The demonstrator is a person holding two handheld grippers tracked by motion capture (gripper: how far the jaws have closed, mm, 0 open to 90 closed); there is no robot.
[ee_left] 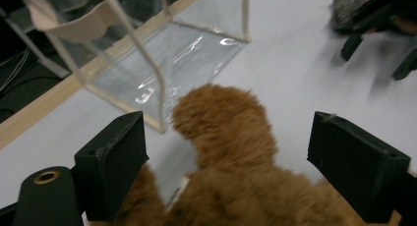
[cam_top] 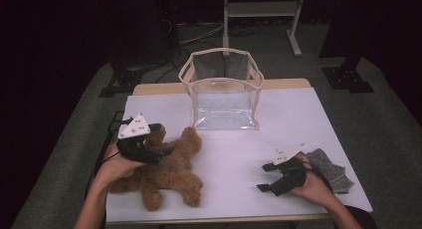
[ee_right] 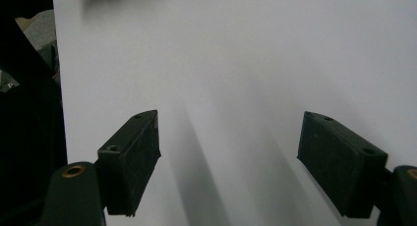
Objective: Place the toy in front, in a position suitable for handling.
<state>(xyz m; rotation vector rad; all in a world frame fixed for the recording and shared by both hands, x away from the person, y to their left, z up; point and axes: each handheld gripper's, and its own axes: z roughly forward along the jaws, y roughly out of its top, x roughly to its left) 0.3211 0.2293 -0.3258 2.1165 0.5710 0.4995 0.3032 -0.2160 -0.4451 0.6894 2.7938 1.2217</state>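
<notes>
A brown plush bear lies at the table's left front, its head toward a clear plastic bag with cream trim that stands open at the back centre. My left gripper is open, with its jaws wide on either side of the bear's head and upper body. In the left gripper view the bag is just past the bear. At the right front, my right gripper is open over bare white tabletop, with nothing between its jaws.
A grey felt piece lies by the right hand near the table's right edge. A metal stand and cables sit on the floor behind the table. The other gripper appears blurred at the top right of the left gripper view.
</notes>
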